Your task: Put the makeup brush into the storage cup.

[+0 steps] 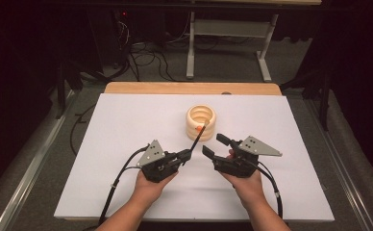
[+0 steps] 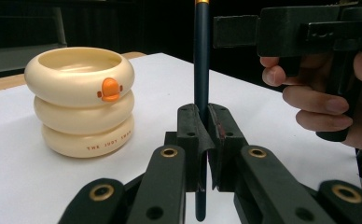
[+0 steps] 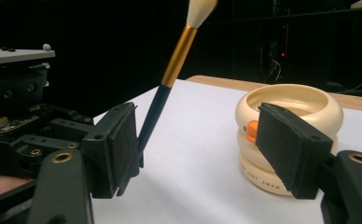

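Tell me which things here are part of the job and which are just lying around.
In use:
- brush, clamped in the left gripper
- cream ring-shaped pot just beyond it
- right gripper, jaws apart, nothing between them

Just around:
- white table
- wooden board at its far edge
- cables and grey stand on the floor behind

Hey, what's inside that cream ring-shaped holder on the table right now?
The cream holder looks empty: its upper inner wall is bare. Its bottom is hidden by the rim. The brush is outside it, held in the left gripper.

A white table top (image 1: 127, 144) carries a cream ringed holder (image 1: 201, 121) standing near its middle.
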Motion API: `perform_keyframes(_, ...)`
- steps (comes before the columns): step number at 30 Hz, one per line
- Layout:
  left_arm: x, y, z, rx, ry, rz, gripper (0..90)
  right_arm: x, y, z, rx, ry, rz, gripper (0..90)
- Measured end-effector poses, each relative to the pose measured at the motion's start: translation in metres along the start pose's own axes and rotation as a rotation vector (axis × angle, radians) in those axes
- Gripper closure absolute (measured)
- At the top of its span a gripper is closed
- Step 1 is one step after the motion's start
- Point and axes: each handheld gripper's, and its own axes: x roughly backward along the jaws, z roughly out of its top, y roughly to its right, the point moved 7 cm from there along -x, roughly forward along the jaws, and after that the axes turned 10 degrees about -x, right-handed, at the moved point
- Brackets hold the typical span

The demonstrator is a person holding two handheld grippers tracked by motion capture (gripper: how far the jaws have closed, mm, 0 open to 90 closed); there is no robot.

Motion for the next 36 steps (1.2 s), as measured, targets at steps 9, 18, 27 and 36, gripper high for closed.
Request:
perform_keyframes(9,-0.002,0.002,-0.002,0.008,0.003,-0.007,84.6,-0.001,-0.003,-0.001,-0.024,0.000,0.027,38.3)
perform_keyframes(18,-0.007,0.010,-0.005,0.007,0.005,-0.027,84.6,-0.002,-0.009,-0.003,-0.065,-0.005,0.064,41.6)
perform_keyframes(27,-0.008,0.013,-0.005,0.009,0.008,-0.036,84.7,-0.004,-0.009,-0.006,-0.093,-0.010,0.082,46.6)
perform_keyframes(36,-0.010,0.017,-0.006,0.013,0.012,-0.048,84.6,-0.004,-0.010,-0.007,-0.100,-0.013,0.095,52.7)
